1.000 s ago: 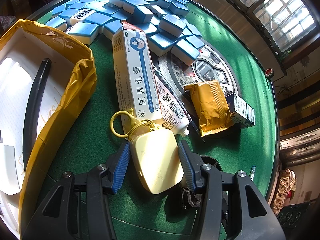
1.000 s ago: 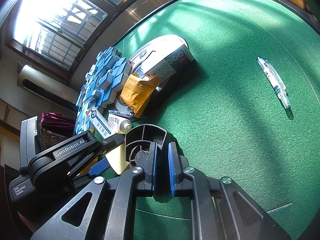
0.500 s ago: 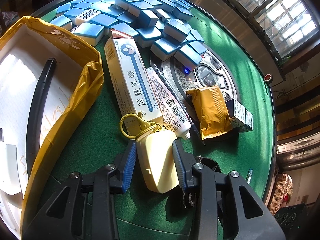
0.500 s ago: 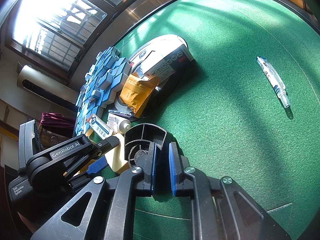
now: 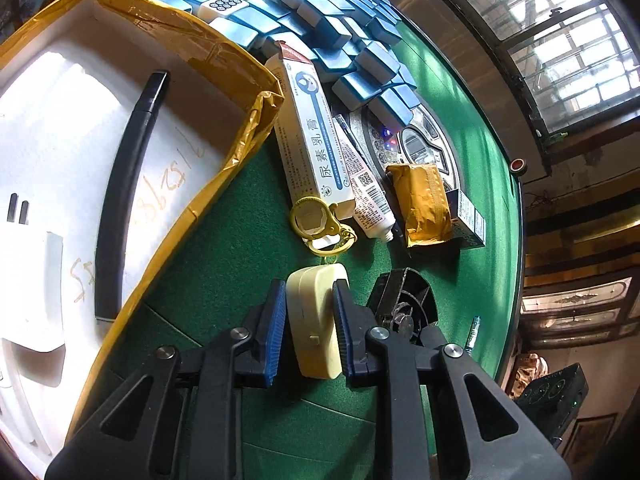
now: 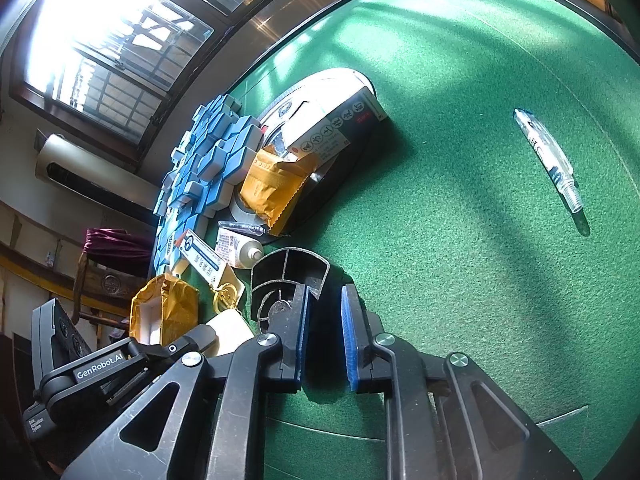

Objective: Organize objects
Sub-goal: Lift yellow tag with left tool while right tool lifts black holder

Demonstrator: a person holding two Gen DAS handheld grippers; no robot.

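Note:
My left gripper [image 5: 312, 320] is closing on a cream case [image 5: 316, 292] that stands on its edge on the green felt, and both blue pads press its sides. Its yellow clasp [image 5: 312, 220] trails ahead on the felt. A foam box wrapped in yellow tape [image 5: 240, 148] lies just left of the gripper, with a black pen [image 5: 120, 200] and a white plug [image 5: 32, 280] inside. My right gripper [image 6: 324, 332] is opening with nothing between its pads. A black curved plastic piece [image 6: 288, 276] sits right at its left fingertip.
Ahead lie a white-blue ointment box [image 5: 312, 136], a tube [image 5: 368, 196], a yellow packet [image 5: 424, 204], a small dark box [image 5: 468, 220] and several blue mahjong tiles [image 5: 320, 20]. A clear pen [image 6: 548, 160] lies alone on the felt at the right.
The left jaws have closed onto the cream case, which turned from flat onto its edge and drew back from the ointment box. The right jaws have parted a little; that hand stayed put.

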